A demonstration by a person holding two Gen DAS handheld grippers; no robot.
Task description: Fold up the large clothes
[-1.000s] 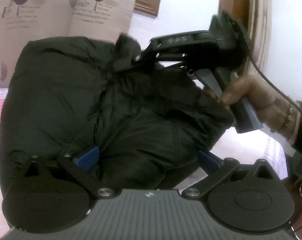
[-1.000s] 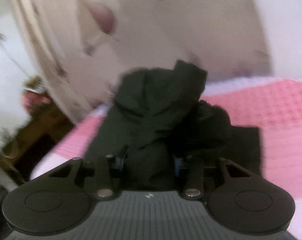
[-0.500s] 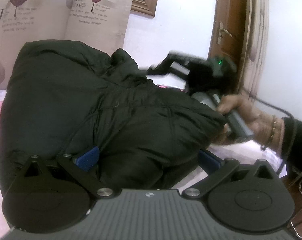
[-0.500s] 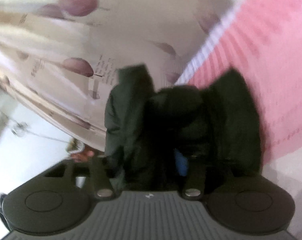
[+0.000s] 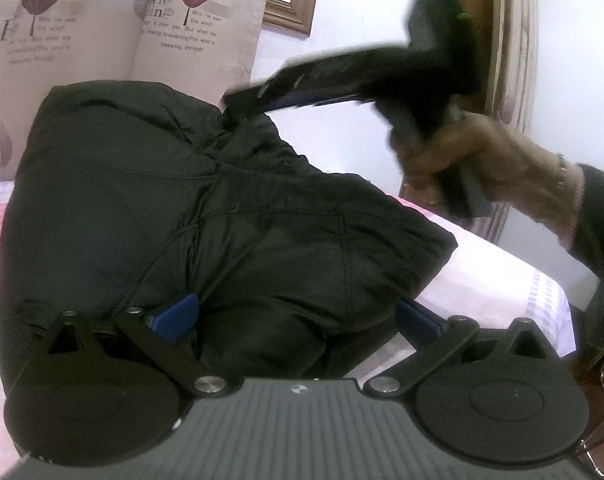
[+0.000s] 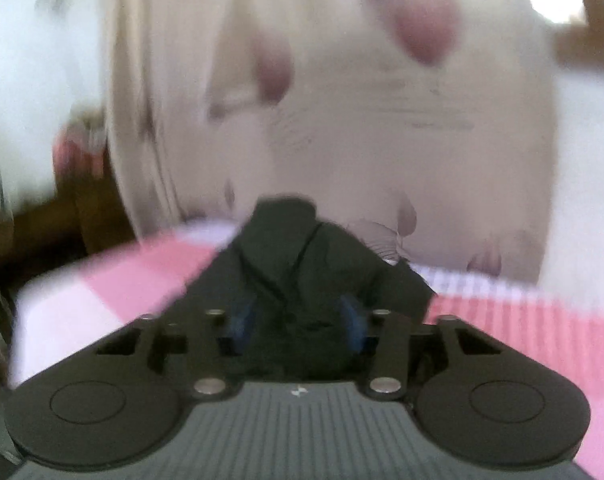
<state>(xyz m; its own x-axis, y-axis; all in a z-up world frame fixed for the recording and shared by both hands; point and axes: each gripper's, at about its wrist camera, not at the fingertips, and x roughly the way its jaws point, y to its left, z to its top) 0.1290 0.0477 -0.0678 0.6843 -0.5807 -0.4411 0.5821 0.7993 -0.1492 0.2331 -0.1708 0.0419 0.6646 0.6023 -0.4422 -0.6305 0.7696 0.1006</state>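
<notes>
A big black jacket (image 5: 205,216) lies bunched up on the bed (image 5: 498,272), which has a pink and white cover. The jacket is the thing to go by here.

The left gripper (image 5: 293,316) sits at the near edge of the jacket. Its jaws stand wide, one blue pad (image 5: 177,316) pushed into a fold and the other out at the jacket's right side. A thick lump of the cloth fills the space between them. I cannot tell if the pads press on it.

The right gripper (image 6: 297,320) is at the far top of the jacket, held by a hand (image 5: 458,152) with a bracelet and a dark sleeve. Its jaws are closing, and a fold of black cloth is between its blue pads (image 6: 241,316), touching both. This part is blurry in both views.

Behind the jacket hangs a curtain (image 5: 101,20) with purple leaves and printed words. To the right of the jacket is a brown wooden door (image 5: 502,40).
</notes>
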